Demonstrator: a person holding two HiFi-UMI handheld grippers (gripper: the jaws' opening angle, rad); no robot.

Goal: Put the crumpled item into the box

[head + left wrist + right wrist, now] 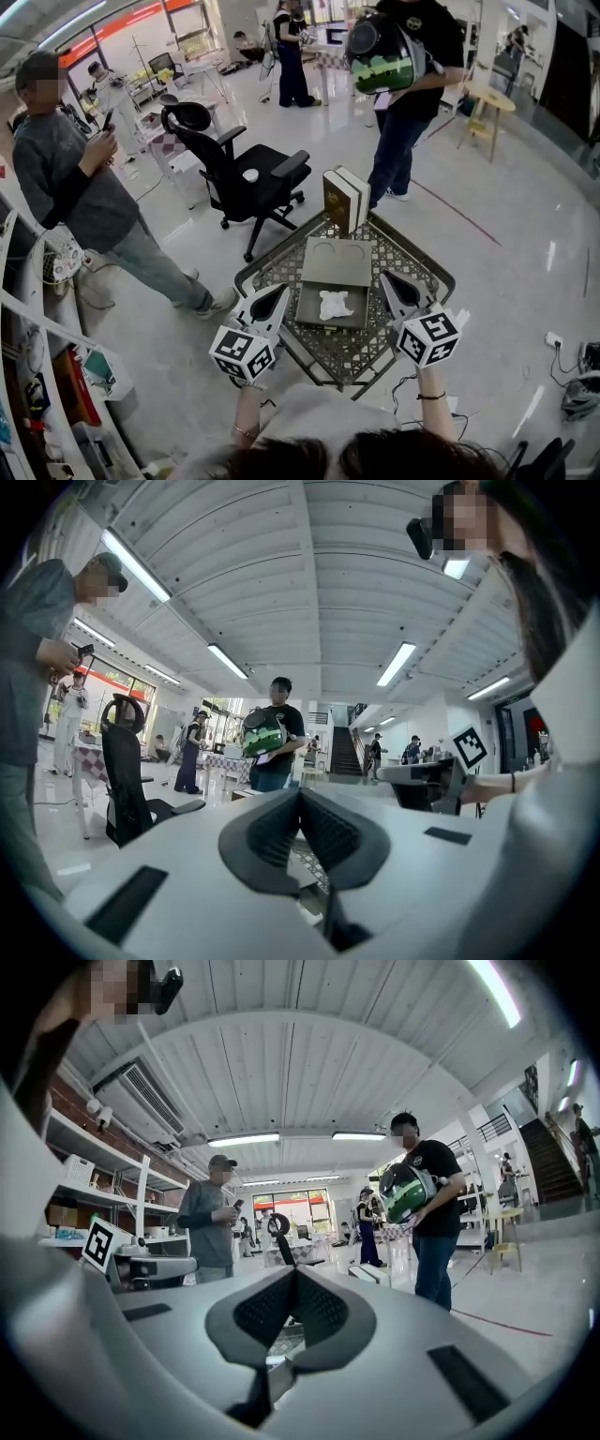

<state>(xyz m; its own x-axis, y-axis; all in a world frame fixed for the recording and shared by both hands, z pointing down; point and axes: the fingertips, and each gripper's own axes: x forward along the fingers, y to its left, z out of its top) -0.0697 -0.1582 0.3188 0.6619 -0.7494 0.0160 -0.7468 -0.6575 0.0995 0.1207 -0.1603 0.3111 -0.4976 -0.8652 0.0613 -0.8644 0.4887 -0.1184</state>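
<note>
A crumpled white item lies in the open flat box, whose grey lid sits just behind it on the patterned table. My left gripper is held left of the box, tips pointing toward it, jaws shut with nothing between them. My right gripper is held right of the box, also shut and empty. In the left gripper view the black jaws meet at the tips; the right gripper shows the same in its own view.
A brown and white upright box stands at the table's far edge. A black office chair is behind the table. One person stands at the left, another with a green backpack stands beyond the table.
</note>
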